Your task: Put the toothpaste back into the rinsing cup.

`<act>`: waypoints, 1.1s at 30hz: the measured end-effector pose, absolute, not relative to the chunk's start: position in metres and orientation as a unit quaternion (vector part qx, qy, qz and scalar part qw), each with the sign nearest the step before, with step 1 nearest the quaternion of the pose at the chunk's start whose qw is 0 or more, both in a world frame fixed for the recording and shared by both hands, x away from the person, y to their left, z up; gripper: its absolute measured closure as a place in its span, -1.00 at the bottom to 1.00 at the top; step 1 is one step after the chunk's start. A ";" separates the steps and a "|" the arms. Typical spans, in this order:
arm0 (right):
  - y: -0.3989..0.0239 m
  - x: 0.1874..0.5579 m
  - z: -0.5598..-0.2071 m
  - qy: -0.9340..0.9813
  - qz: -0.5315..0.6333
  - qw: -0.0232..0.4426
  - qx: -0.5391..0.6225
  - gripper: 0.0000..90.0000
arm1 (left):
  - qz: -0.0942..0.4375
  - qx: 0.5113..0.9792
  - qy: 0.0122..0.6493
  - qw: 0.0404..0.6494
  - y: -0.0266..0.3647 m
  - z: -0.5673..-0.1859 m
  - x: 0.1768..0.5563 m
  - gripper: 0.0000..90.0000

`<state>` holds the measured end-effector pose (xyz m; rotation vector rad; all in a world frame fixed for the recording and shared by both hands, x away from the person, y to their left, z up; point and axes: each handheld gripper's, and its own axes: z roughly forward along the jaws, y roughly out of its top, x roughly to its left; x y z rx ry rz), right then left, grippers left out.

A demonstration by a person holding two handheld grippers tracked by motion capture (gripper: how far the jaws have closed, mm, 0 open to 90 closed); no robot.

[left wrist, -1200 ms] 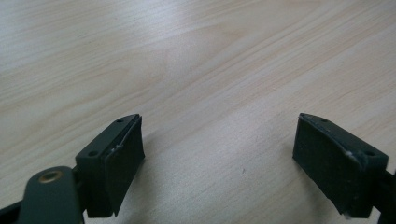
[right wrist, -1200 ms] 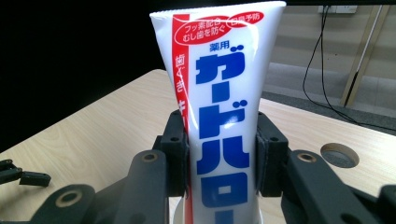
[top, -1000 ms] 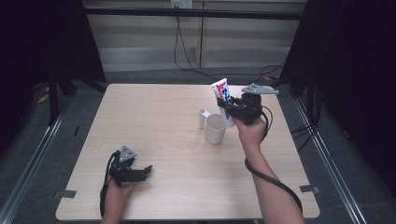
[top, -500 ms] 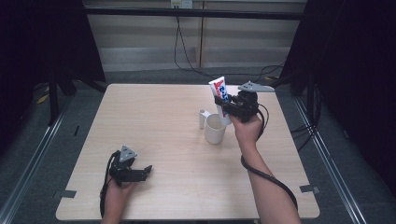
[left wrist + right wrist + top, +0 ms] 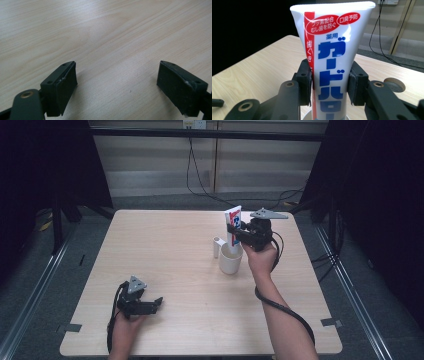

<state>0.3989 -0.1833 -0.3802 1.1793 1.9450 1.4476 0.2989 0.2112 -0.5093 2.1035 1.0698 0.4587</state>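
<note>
Now the right claw (image 5: 329,87), jaws just easing apart, seems barely clamped on the upright white toothpaste tube with blue lettering (image 5: 332,50), its foot already inside the cream ceramic mug (image 5: 231,260) mid-bench (image 5: 165,245): release looks underway. The left claw (image 5: 125,85) rests apart, empty.

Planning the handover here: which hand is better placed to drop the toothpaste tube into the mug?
Right. The right gripper clamps the toothpaste tube upright over the mug; the left gripper rests open, far away.
</note>
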 end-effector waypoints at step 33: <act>-0.182 0.395 -0.401 0.716 0.501 0.222 0.432 0.34 | 0.179 0.816 0.415 0.360 0.211 -0.509 0.299 -0.64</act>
